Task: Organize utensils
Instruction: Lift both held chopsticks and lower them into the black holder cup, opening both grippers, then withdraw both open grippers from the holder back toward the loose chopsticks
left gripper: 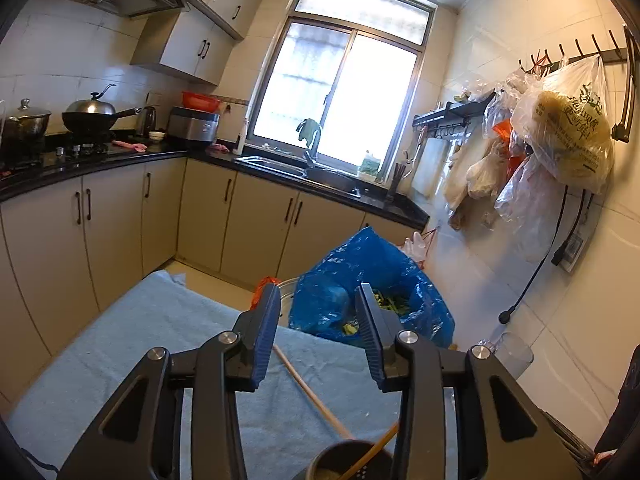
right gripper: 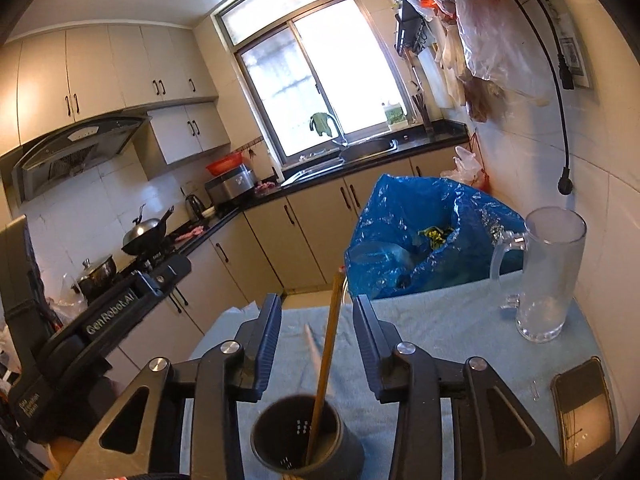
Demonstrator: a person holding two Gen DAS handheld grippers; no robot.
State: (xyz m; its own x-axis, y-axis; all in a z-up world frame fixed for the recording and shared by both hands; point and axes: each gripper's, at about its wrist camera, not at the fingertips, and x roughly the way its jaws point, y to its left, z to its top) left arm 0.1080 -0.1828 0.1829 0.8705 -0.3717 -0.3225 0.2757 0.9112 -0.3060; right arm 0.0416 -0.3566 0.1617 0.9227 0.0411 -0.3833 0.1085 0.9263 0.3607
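Note:
A dark round utensil holder (right gripper: 352, 448) stands on the blue cloth (right gripper: 440, 320) just below my right gripper (right gripper: 318, 301). One wooden chopstick (right gripper: 326, 352) leans upright in it and rises between the right fingers without touching either pad; the jaws stand apart. A pale stick (right gripper: 314, 344) lies on the cloth behind it. In the left wrist view my left gripper (left gripper: 317, 294) is open with nothing between its pads. Below it a second wooden chopstick (left gripper: 308, 390) lies flat on the cloth, and the holder (left gripper: 340, 460) shows at the bottom edge with the yellowish chopstick (left gripper: 374, 450) in it.
A blue rubbish bag (right gripper: 420, 240) with green scraps stands past the table's far edge. A tall glass mug (right gripper: 548, 272) and a phone (right gripper: 584, 412) sit on the right of the cloth. The left gripper's body (right gripper: 108, 312) fills the left side. Kitchen cabinets lie beyond.

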